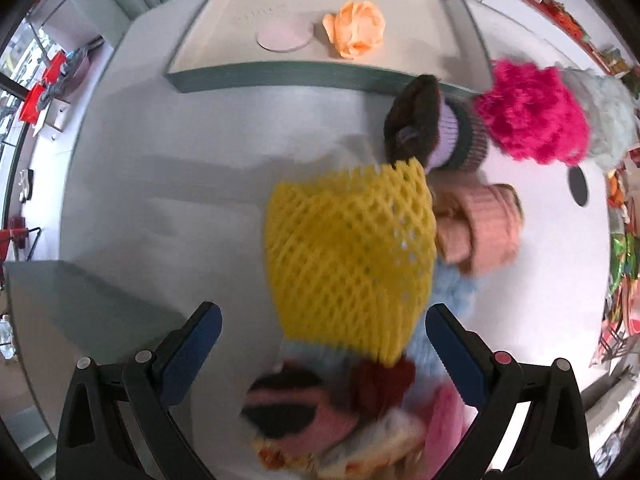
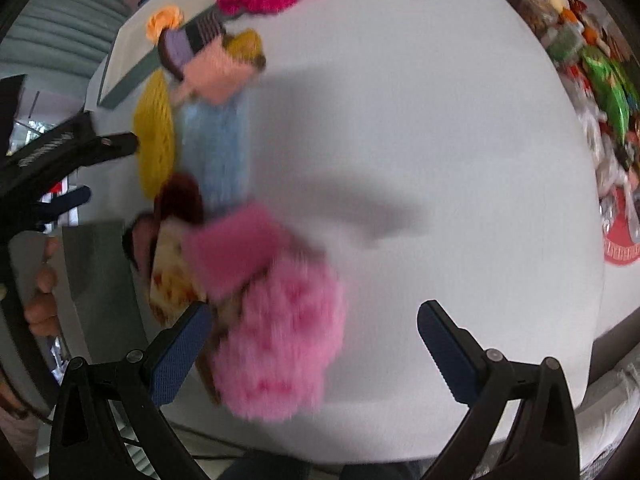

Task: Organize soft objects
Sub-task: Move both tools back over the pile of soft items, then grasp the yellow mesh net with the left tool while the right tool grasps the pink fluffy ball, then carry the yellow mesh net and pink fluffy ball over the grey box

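Only the left wrist view shows the flat round pink pad (image 1: 284, 35) inside the far shallow grey tray (image 1: 280, 78). The yellow foam mesh sleeve (image 1: 348, 256) (dome-shaped, netted) lies on the white table (image 1: 180, 152) between the released left gripper's (image 1: 323, 334) fingers. The right gripper (image 2: 314, 338), also spread, hovers by a fluffy pink pom-pom (image 2: 280, 340).

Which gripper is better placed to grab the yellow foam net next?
Left. The left gripper is open with the yellow foam net right between its fingers; the right gripper is open over the fluffy pink item.

surface: round white table (image 2: 440, 120) | left: windows (image 1: 12, 60) | light: daylight
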`<state>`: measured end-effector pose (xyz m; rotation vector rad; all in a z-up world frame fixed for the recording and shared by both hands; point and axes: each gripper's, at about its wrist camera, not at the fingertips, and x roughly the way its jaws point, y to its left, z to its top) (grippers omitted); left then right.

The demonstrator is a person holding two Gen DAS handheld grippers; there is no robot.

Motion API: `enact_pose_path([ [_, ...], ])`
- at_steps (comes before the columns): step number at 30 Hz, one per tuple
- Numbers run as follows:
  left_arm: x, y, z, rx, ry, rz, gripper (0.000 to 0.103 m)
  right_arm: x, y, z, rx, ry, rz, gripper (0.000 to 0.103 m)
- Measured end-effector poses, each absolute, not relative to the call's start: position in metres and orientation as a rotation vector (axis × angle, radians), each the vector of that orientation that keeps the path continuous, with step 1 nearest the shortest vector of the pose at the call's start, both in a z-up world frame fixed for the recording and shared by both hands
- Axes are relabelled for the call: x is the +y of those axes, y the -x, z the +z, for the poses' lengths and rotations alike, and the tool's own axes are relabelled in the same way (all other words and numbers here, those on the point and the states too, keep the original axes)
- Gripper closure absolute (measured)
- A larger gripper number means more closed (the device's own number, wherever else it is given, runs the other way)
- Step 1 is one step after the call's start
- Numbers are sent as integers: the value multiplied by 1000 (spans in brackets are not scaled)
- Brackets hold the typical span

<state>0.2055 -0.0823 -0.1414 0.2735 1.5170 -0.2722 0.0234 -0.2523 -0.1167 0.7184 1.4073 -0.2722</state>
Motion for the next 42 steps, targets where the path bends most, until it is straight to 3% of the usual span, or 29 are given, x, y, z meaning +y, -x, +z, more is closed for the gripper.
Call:
enact_pose_path([
  [10, -97, -222, -193, 1588, -318, -222, 0, -247, -9, -138, 1457, -861, -230, 0],
  [17, -100, -228, -195, 1584, -332, -250, 0, -218, 5, -168, 1536, -931, -197, 0],
  [19, -103, -224, -188, 1572, -320, -268, 18, -217, 9, -171, 1530, -969, -190, 4],
  [21, -102, -222, -183, 1569, -301, -295, 28, -216, 16, -176, 1539, -1024, -186, 26],
  [22, -103, -218, -178, 1556, -309, -296, 34, -218, 21, -180, 1544, -1046, -185, 46],
  [23, -102, -211, -176, 1546, -313, -301, 39, -220, 24, -182, 1546, -1071, -181, 50],
  [25, -98, -210, -169, 1538, -315, -326, 61, -224, 30, -180, 1536, -1086, -163, 56],
  [27, -98, -214, -160, 1532, -321, -357, 72, -227, 36, -171, 1524, -1052, -156, 57],
  [42, -54, -156, -69, 1434, -236, -501, 72, -202, 46, -97, 1427, -804, -179, 57],
])
